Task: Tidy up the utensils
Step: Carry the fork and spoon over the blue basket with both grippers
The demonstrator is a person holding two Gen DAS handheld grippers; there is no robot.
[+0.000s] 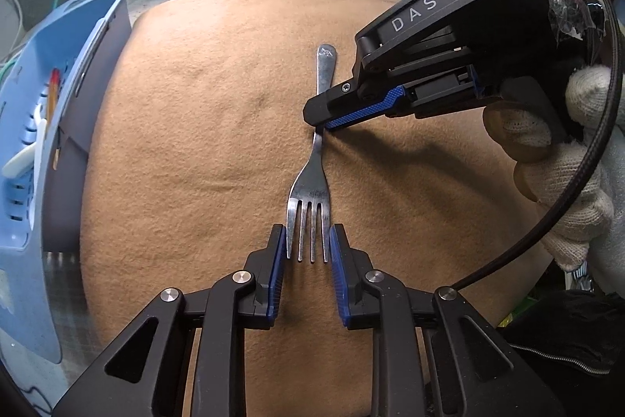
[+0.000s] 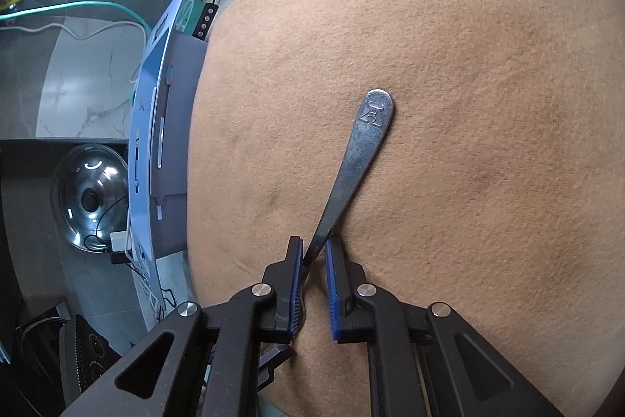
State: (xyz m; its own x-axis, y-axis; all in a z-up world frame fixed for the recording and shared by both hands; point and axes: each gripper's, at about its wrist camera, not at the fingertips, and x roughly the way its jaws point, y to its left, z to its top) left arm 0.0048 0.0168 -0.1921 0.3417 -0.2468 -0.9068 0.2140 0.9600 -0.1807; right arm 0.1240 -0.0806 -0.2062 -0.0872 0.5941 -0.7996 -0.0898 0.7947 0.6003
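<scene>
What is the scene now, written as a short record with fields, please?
surface: tan cloth
utensil: metal fork lying flat, tines toward the left gripper
left gripper: pads on both sides of the tines, contact unclear
right gripper: pads on both sides of the handle neck, a gap visible
container: blue basket beside the cloth, already holding some items

Left wrist view low over the tan cloth (image 1: 187, 143), facing far along the fork (image 1: 312, 190), right tool (image 1: 318, 122) entering from the right, right wrist view close above the handle, facing leftward, both sharing fork, cloth and blue rack (image 2: 150, 127).
</scene>
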